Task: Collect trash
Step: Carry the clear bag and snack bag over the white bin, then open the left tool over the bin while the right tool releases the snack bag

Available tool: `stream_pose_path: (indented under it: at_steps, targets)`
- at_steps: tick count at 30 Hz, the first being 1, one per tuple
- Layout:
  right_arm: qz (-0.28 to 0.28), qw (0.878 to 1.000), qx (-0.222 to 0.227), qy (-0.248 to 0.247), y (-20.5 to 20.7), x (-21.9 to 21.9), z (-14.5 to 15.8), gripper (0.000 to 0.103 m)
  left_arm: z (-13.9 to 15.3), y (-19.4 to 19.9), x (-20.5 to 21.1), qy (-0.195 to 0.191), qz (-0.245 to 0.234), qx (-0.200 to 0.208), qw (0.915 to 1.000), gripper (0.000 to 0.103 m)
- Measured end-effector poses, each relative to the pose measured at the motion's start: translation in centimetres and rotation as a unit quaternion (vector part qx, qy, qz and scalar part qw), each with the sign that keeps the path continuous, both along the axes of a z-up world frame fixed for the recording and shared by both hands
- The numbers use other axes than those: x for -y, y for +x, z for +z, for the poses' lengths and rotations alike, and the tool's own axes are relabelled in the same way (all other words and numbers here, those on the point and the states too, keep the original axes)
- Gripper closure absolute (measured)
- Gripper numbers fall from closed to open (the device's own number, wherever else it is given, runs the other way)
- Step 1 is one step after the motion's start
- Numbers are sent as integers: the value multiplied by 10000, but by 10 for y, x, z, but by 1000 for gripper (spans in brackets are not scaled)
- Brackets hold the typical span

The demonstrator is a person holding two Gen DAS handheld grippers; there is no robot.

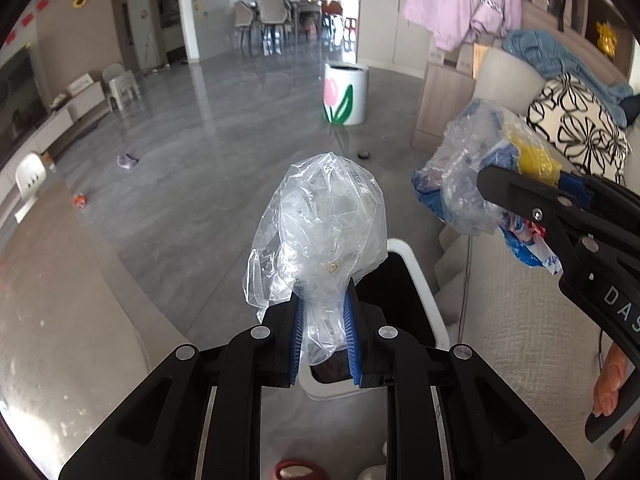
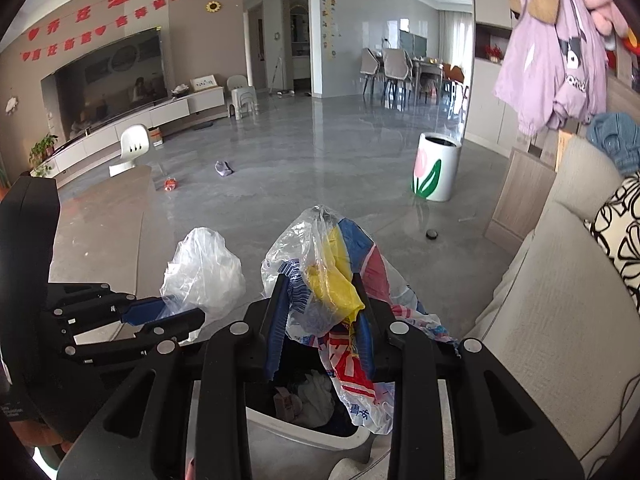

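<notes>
left gripper [image 1: 323, 328]: clenched on clear bag [image 1: 320, 232]
right gripper [image 2: 322, 328]: grasping wrapper [image 2: 332, 280]
risk: light plastic may drift past bin [image 1: 416, 276] (rim narrow)

— What sits where on my feeds?

— In the left wrist view, my left gripper [image 1: 324, 324] is at bottom centre with a plastic bag [image 1: 320, 228] between its jaws, above the open bin [image 1: 416, 276]. My right gripper [image 1: 520, 200] enters from the right edge, holding a bundle of wrappers [image 1: 472, 168] in front of the sofa [image 1: 520, 320].

— And farther back?

— A second bin [image 1: 346, 94] stands on the floor [image 1: 200, 152] at upper centre. Two bits of litter [image 1: 127, 160] lie on the floor at left. In the right wrist view, the bin [image 2: 304, 424] lies directly under the wrappers [image 2: 332, 280].
</notes>
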State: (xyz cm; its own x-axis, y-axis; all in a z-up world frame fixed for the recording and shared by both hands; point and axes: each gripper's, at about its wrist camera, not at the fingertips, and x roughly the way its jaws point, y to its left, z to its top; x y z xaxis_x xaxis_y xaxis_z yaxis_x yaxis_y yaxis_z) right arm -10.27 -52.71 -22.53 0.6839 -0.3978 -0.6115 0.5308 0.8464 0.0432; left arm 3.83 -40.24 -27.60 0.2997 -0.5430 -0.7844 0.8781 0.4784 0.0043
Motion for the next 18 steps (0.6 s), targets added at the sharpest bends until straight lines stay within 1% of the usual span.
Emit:
stream_pose_path:
  at_steps: [1,3,4,5,6,8,9,13,18]
  targets:
    - [-9,10000,-2,16,-1,4,-2,71,-5,-2,3,73,-52,-31,10000,85]
    - [-35,10000,-7,44,-2,9,-6,71,-11,-4,11,179,-142,-116,9997,79]
    - [-54,10000,-6,58,-3,12,-7,71,-15,-4,15,276,-206,-208,9992,58]
    - [-72,9999,-12,76,-4,12,-8,71,-21,-5,24,452,-226,-270,9984,17]
    - [-91,9999,-9,89,-5,11,-8,71,-25,-6,29,633,-148,-164,9978,3]
    - [-129,9998,-13,120,-7,11,-10,71,-26,-12,31,697,-93,225,9973,5]
    - [-141,9998,-15,133,-8,12,-10,71,-26,-15,33,718,-126,308,9969,5]
    - [-162,9997,-42,188,-9,13,-15,71,-24,-19,33,704,-141,368,9967,5]
    - [-127,9995,-48,275,-5,13,-19,71,-18,-14,28,687,-59,398,9968,5]
